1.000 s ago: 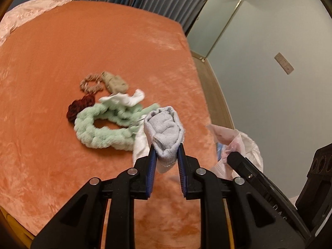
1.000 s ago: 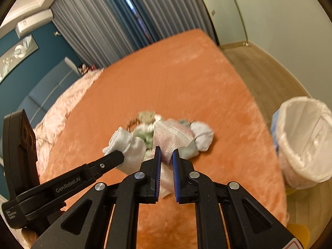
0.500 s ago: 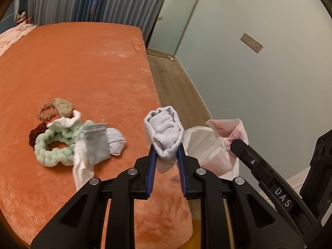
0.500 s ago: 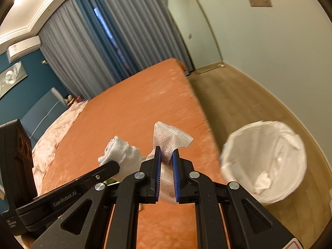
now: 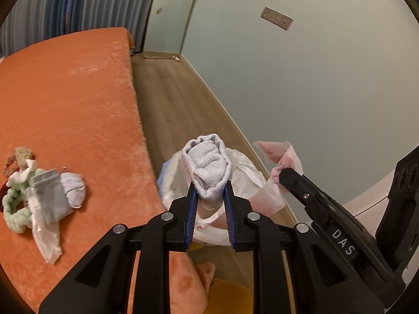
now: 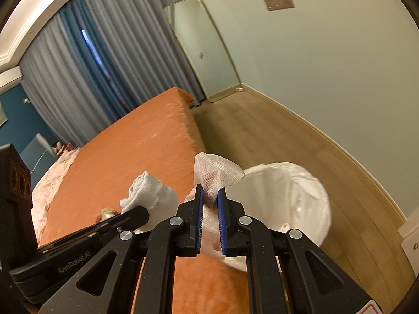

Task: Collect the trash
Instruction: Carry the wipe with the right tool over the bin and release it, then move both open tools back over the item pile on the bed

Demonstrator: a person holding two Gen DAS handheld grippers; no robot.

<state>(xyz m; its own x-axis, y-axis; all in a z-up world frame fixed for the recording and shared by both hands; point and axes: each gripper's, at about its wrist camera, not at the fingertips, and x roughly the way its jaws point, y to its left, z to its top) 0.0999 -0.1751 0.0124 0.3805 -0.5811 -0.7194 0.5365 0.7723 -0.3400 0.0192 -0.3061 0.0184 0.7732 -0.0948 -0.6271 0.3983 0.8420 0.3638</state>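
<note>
My left gripper (image 5: pixel 209 196) is shut on a rolled grey sock (image 5: pixel 208 168) and holds it above the white-lined trash bin (image 5: pixel 172 180) on the floor beside the bed. My right gripper (image 6: pixel 209 201) is shut on a white-pink paper wrapper (image 6: pixel 214 174), close to the bin (image 6: pixel 288 198). The right gripper and its wrapper (image 5: pixel 275 172) show in the left wrist view; the left gripper's sock (image 6: pixel 146 191) shows in the right wrist view.
On the orange bed (image 5: pixel 65 104) lies a pile: green scrunchie (image 5: pixel 13 209), grey pouch (image 5: pixel 49 198), grey sock (image 5: pixel 74 188), white cloth (image 5: pixel 45 238), small brown and dark red scrunchies. Wooden floor (image 5: pixel 172 99), pale wall (image 5: pixel 314 78) and curtains (image 6: pixel 91 65) surround it.
Both grippers have swung right from over the bed pile to over the bin beside the bed, each keeping its hold. The bin has come under the left gripper.
</note>
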